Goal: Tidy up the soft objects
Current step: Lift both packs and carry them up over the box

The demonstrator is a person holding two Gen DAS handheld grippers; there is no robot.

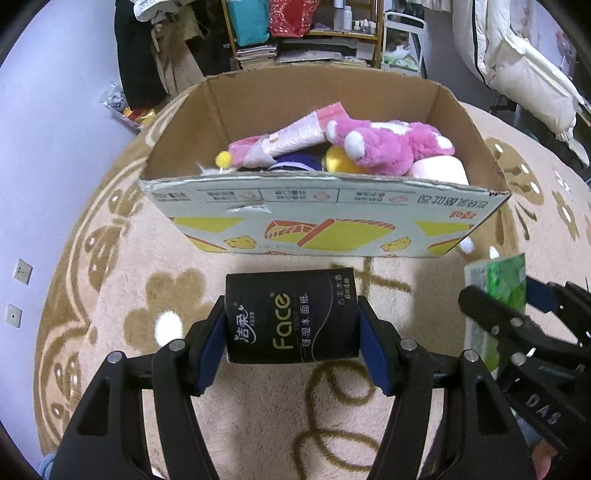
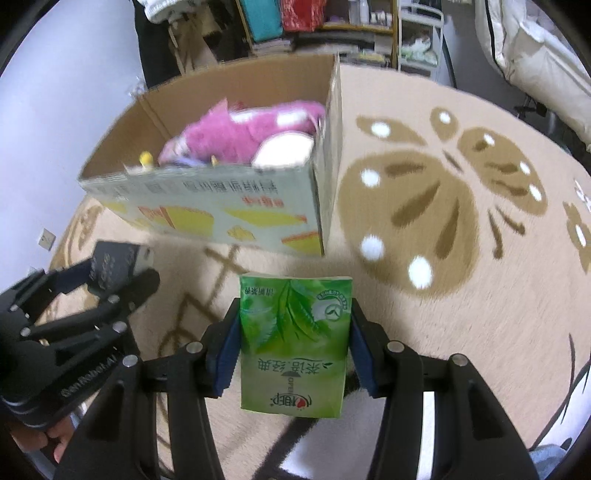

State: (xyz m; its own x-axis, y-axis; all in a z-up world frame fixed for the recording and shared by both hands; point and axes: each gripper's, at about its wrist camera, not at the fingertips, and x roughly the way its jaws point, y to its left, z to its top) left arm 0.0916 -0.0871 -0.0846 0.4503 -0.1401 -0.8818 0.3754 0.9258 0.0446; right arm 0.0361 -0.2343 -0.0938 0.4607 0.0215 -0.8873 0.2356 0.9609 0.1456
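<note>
My left gripper is shut on a black tissue pack printed "Face", its blue pads pressing both sides, held above the rug in front of the cardboard box. My right gripper is shut on a green tissue pack with a leaf print. In the left wrist view the green tissue pack shows at the right edge; in the right wrist view the black tissue pack shows at the left. The box holds a pink plush toy, a pink wrapped pack and other soft items.
A beige round rug with brown flower and butterfly shapes covers the floor. Behind the box stand a shelf with books and bags, hanging clothes, and pale bedding at the right. A wall with sockets is at the left.
</note>
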